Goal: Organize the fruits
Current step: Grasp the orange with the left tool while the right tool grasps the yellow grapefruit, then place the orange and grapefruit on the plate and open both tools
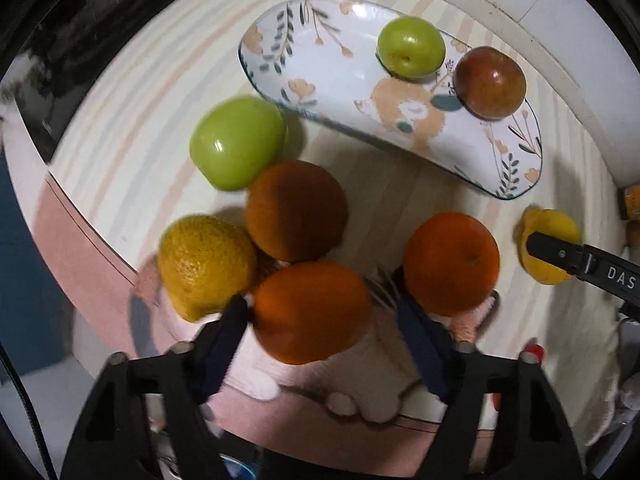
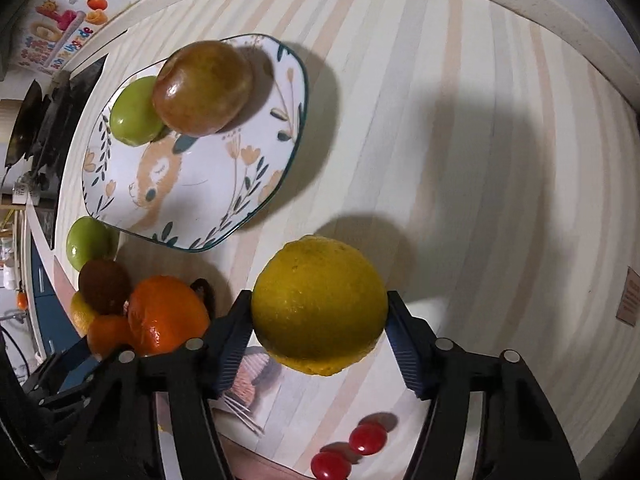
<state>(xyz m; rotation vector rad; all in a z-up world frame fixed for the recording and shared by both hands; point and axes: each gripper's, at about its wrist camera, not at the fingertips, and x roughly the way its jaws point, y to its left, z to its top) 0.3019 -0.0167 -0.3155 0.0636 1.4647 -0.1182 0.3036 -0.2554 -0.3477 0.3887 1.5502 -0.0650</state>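
Observation:
A floral plate (image 1: 328, 68) (image 2: 200, 196) holds a small green fruit (image 1: 411, 47) (image 2: 134, 112) and a red-brown fruit (image 1: 490, 82) (image 2: 202, 88). On the table lie a green apple (image 1: 236, 142) (image 2: 86, 242), a dark brown fruit (image 1: 296, 210) (image 2: 104, 286), a yellow-green citrus (image 1: 206, 266), and two oranges (image 1: 312, 310) (image 1: 452, 262). My left gripper (image 1: 324, 320) is open around the near orange. My right gripper (image 2: 320, 324) is shut on a yellow lemon (image 2: 320, 304) (image 1: 550, 248) and holds it above the table.
The table (image 2: 460, 140) has a striped cloth and a raised white rim at the back. Two small red discs (image 2: 348, 450) lie near its front edge. A pink patterned mat (image 1: 80, 248) lies under the fruit pile. A stove (image 2: 48, 120) stands at far left.

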